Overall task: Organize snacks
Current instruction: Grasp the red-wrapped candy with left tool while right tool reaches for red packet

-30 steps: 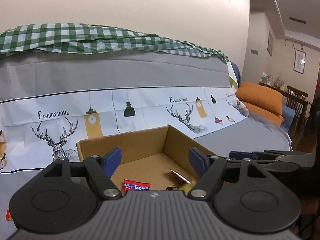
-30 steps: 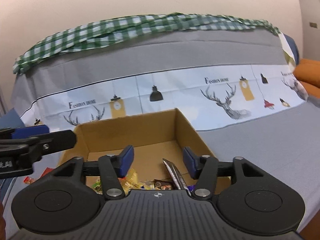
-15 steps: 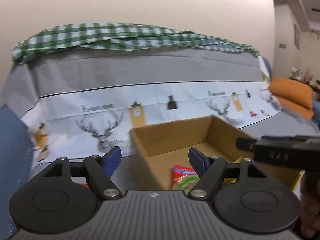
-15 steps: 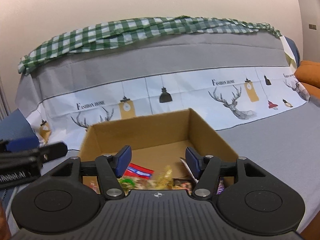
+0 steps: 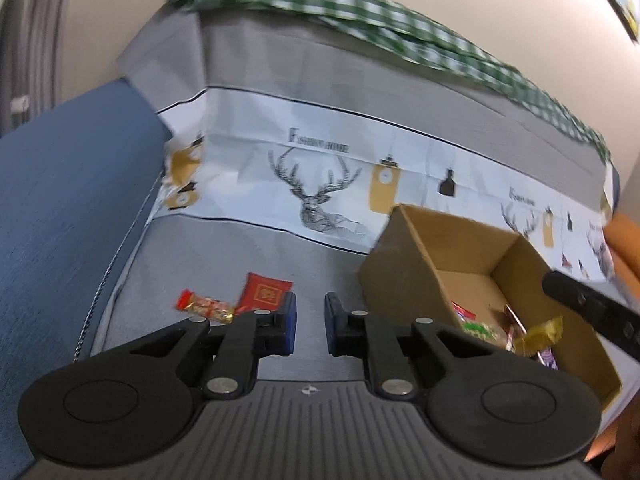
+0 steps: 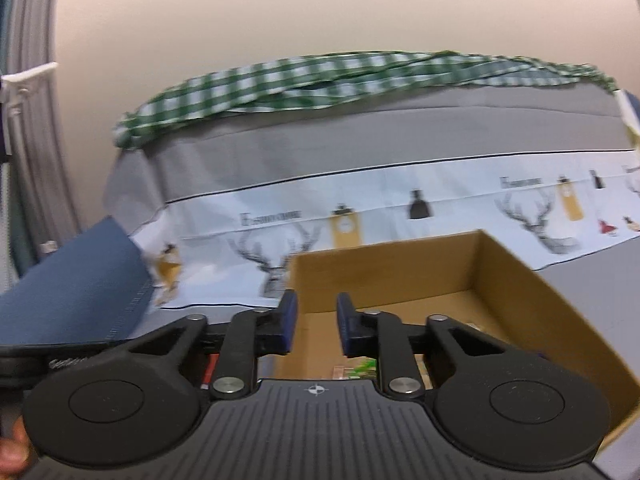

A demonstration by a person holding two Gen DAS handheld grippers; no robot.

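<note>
An open cardboard box (image 5: 400,280) stands on the grey sofa seat and holds several wrapped snacks (image 5: 480,328), among them a yellow one (image 5: 540,332). On the seat left of the box lie a flat red packet (image 5: 265,291) and a red-and-yellow candy (image 5: 205,305). My left gripper (image 5: 309,312) hovers above the seat just right of those two, its jaws closing to a narrow gap with nothing between them. My right gripper (image 6: 316,312) hangs over the box's (image 6: 512,280) near left corner, its jaws likewise closing and holding nothing. One of its fingers (image 5: 588,312) shows over the box in the left wrist view.
The sofa back (image 5: 400,92) wears a grey and white deer-print cover, with a green checked cloth (image 5: 360,4) along its top. A blue armrest (image 5: 60,184) bounds the seat on the left. An orange cushion (image 5: 624,232) lies at the far right.
Both views have swung left. Both grippers' jaws went from wide apart to nearly together. The loose packets on the seat left of the box have come into the left wrist view.
</note>
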